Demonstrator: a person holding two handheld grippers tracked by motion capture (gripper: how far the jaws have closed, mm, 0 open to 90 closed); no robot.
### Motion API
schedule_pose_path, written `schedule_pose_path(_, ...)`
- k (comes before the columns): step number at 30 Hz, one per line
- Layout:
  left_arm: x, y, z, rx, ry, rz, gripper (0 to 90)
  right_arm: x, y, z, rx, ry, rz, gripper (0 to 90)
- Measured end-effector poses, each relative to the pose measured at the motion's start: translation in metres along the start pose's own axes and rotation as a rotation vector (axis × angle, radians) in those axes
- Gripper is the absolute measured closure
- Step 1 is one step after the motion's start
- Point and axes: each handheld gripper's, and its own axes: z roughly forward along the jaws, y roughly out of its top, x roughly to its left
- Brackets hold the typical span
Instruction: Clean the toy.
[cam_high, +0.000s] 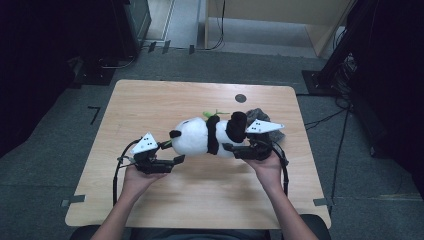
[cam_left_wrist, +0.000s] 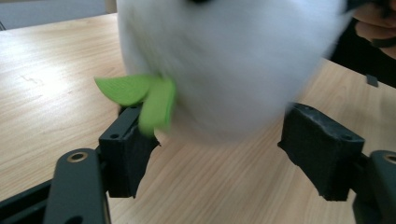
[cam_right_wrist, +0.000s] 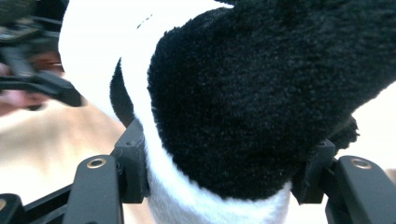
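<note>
Lying long-ways across the tabletop (cam_high: 150, 95) between both tongs, the toy panda (cam_high: 207, 135) with dark end squeezed tight in the right tongs (cam_high: 235, 148), head end just ahead of the open, empty left tongs (cam_high: 177, 160).
</note>
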Motion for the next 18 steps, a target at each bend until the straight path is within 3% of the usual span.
schedule_pose_path(1,0.0,0.0,0.001,-0.008,0.003,0.0,22.2,0.001,0.0,0.001,0.013,0.029,0.013,37.0)
schedule_pose_path(4,0.002,-0.001,0.002,-0.001,0.029,0.007,15.9,0.004,0.001,0.002,0.021,0.038,0.006,37.0)
schedule_pose_path(6,0.004,-0.002,0.003,-0.004,0.018,-0.007,8.2,0.005,0.002,0.001,0.023,0.057,0.004,37.3)
schedule_pose_path(8,0.003,-0.002,0.002,-0.028,-0.002,0.006,8.3,0.006,0.003,0.002,0.031,0.083,-0.003,37.6)
schedule_pose_path(11,0.002,-0.001,0.001,-0.049,-0.016,-0.001,15.7,0.01,0.003,0.005,0.025,0.117,0.011,38.0)
schedule_pose_path(14,0.003,-0.001,-0.003,-0.043,-0.017,-0.047,37.6,0.012,0.002,0.008,0.029,0.104,0.019,35.1)
schedule_pose_path(15,0.002,0.0,-0.004,-0.033,-0.01,-0.056,37.6,0.012,0.002,0.008,0.029,0.104,0.019,35.1)
schedule_pose_path(16,0.002,0.002,-0.004,-0.028,-0.011,-0.067,47.1,0.014,0.001,0.01,0.031,0.082,-0.002,27.9)
schedule_pose_path(18,0.003,0.004,-0.007,-0.037,-0.018,-0.091,49.8,0.013,0.001,0.011,0.025,0.076,-0.009,24.5)
